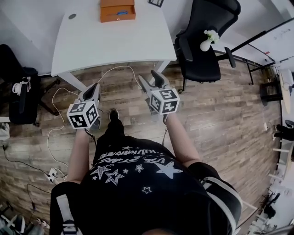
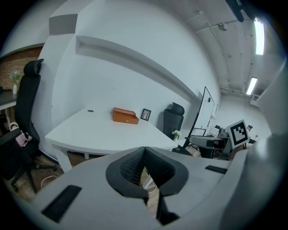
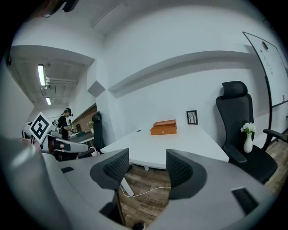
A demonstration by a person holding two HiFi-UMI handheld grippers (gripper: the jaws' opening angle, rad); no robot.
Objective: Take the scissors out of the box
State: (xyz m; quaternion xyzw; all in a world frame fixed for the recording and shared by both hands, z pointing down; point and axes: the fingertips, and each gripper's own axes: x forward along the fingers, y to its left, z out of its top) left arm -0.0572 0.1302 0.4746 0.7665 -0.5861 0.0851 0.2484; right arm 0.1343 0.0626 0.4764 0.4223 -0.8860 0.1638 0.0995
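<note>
An orange box (image 1: 118, 10) stands closed at the far side of the white table (image 1: 87, 43); it also shows as the orange box (image 2: 125, 116) and the orange box (image 3: 164, 127) in the two gripper views. No scissors are visible. Both grippers hang in the air over the wooden floor, short of the table's near edge and well away from the box. My left gripper (image 1: 93, 88) (image 2: 144, 150) is shut, its pads touching with nothing between them. My right gripper (image 1: 150, 78) (image 3: 146, 164) is open and empty.
A black office chair (image 1: 202, 41) right of the table carries a white vase with flowers (image 1: 207, 41). A small picture frame (image 1: 156, 2) sits near the box. Another black chair (image 1: 18, 96) stands left. White cables (image 1: 55, 133) trail over the floor. A person (image 3: 66, 122) stands far off.
</note>
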